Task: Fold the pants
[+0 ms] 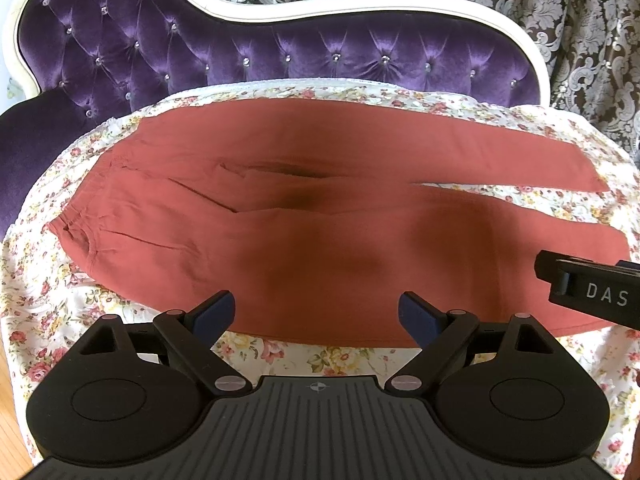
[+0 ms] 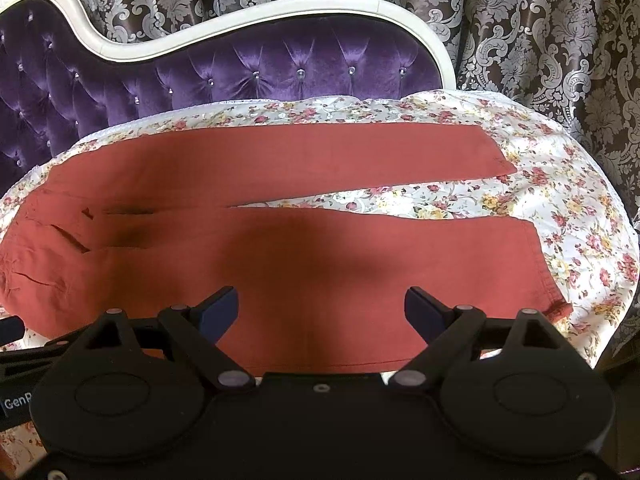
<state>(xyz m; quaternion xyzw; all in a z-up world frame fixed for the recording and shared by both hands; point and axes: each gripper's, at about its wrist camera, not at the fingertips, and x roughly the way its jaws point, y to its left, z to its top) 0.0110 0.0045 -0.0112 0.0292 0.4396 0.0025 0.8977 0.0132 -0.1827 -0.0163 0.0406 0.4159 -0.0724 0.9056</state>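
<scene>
Rust-red pants lie flat and unfolded on a floral sheet, waistband to the left and both legs running right, slightly apart. My left gripper hovers open above the near edge of the near leg, around the thigh. In the right wrist view the same pants spread across the sheet, and my right gripper hangs open over the near leg, left of its hem. Neither gripper holds cloth. The right gripper's black body shows at the right edge of the left wrist view.
A purple tufted sofa back with a white curved frame rises behind the sheet. Patterned damask curtains hang behind the sofa. A strip of wooden floor shows at the lower left.
</scene>
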